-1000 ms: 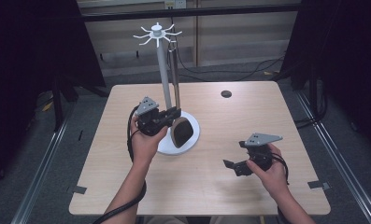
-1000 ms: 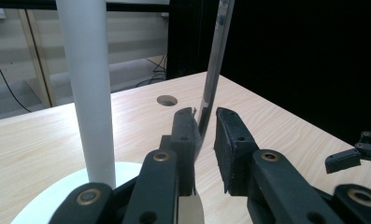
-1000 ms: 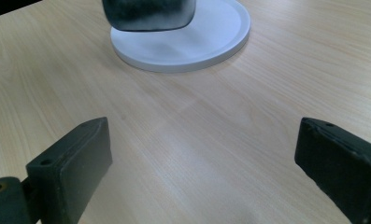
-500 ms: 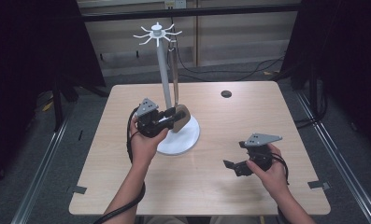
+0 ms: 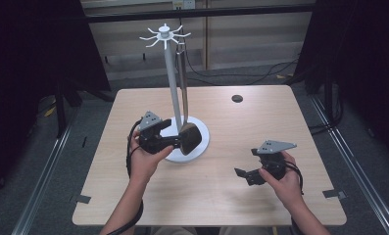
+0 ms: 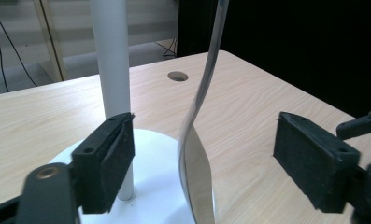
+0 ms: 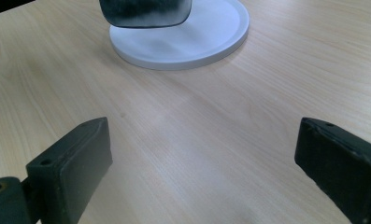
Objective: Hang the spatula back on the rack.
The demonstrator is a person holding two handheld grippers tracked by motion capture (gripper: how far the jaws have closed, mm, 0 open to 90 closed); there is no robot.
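A white stand (image 5: 172,83) with a ring of hooks at its top rises from a round white base (image 5: 201,143) on the wooden table (image 5: 216,196). A metal spatula (image 5: 188,139) hangs from one hook, its dark blade just above the base. My left gripper (image 5: 171,134) sits beside the blade; its jaws have just been opening. In the left gripper view the spatula (image 6: 206,84) hangs between the jaws of my left gripper (image 6: 204,158), which stand wide and clear of it, next to the pole (image 6: 109,60). My right gripper (image 5: 248,164) rests open near the table's right front, nothing in it (image 7: 202,163).
A small round hole (image 5: 237,98) sits in the tabletop at the back right. Dark curtains flank the table, and cables lie on the floor behind it. The stand's base (image 7: 183,42) lies ahead of the right gripper.
The left gripper's jaws have opened off the spatula blade, which now hangs free from its hook. The left hand shifted slightly. The right hand has kept still.
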